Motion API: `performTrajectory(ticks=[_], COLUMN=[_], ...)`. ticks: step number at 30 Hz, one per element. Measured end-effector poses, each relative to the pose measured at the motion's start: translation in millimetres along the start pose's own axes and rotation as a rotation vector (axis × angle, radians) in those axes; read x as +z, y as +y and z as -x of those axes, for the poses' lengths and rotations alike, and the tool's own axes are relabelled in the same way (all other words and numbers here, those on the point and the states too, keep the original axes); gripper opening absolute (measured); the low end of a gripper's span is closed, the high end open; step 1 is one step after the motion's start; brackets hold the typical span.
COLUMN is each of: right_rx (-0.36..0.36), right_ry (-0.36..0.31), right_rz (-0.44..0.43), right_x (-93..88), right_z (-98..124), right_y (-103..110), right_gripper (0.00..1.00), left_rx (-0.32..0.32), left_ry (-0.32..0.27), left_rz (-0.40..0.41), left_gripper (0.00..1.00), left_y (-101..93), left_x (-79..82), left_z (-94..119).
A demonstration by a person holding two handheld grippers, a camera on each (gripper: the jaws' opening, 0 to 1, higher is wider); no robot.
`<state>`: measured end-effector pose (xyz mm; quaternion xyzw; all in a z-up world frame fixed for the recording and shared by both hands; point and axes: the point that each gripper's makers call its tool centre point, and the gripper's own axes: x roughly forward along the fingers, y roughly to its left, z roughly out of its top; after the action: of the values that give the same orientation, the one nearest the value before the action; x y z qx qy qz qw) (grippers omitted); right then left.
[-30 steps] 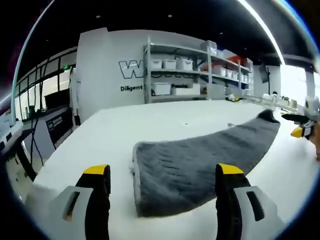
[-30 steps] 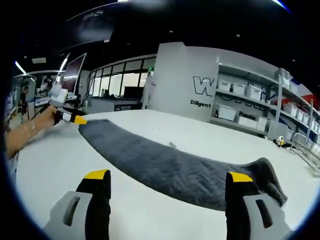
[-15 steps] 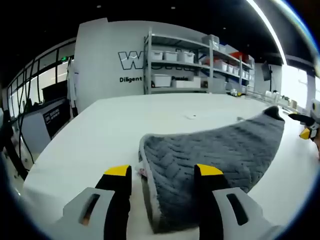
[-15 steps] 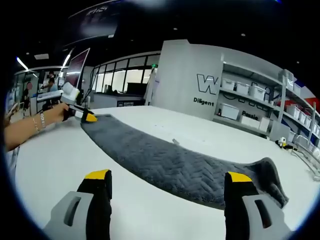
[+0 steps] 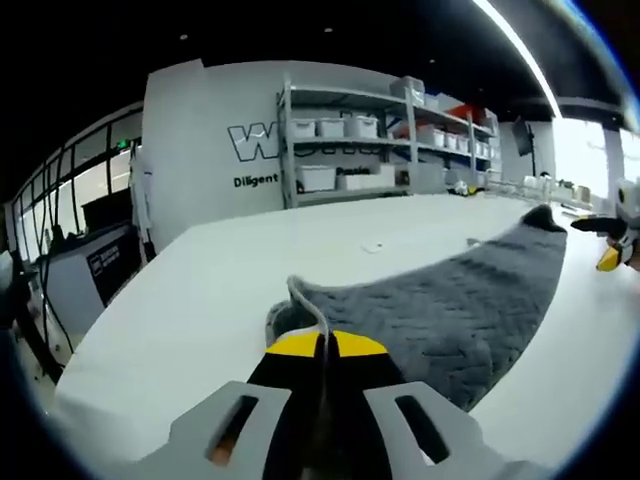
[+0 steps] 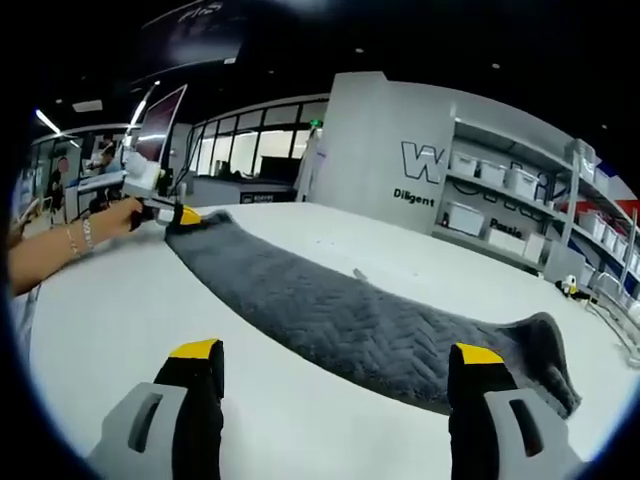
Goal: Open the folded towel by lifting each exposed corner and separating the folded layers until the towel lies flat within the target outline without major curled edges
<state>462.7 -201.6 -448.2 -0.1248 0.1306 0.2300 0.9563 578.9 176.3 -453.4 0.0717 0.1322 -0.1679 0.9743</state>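
While shelving [image 5: 370, 135] lines the wall, left gripper [image 5: 325, 345] seemingly pinches towel [image 5: 450, 300] — right gripper [image 6: 335, 352] gapes over white table [image 6: 120, 300].

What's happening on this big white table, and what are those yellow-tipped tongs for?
A person holds a gripper in each hand and is unfolding a grey towel on the table. The left gripper is shut on one end of the towel, lifting its corner. The right gripper is open above the table, near the towel's other end, touching nothing. The towel lies in a long folded strip, not yet spread flat.
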Motion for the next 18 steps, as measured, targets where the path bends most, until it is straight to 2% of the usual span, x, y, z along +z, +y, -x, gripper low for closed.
performTrajectory(ticks=[6, 7, 9, 12, 14, 18], right_rx=[0.002, 0.002, 0.014, 0.026, 0.029, 0.036], right_ry=[0.004, 0.005, 0.010, 0.016, 0.008, 0.014], right_rz=[-0.001, 0.000, 0.003, 0.003, 0.002, 0.000], right_x=[-0.4, -0.5, -1.1, -1.6, 0.4, -0.7], right_z=[-1, -1, -3, -3, -3, -4], right_y=[-1, -1, 2, 4, 5, 6], right_gripper=[0.94, 0.95, 0.98, 0.99, 0.99, 0.99], left_rx=[-0.043, -0.077, -0.102, -0.153, -0.167, -0.244], left_ry=[0.007, 0.009, 0.016, -0.010, -0.018, -0.050], left_rz=[-0.098, -0.127, -0.154, -0.150, -0.179, -0.246], left_gripper=[0.02, 0.02, 0.02, 0.02, 0.02, 0.02], left_y=[-15.0, -23.6, -31.7, -48.5, -56.9, -77.4], left_x=[1.1, 0.8, -0.4, 2.6, 3.7, 7.1], left_z=[6, 9, 12, 23, 32, 44])
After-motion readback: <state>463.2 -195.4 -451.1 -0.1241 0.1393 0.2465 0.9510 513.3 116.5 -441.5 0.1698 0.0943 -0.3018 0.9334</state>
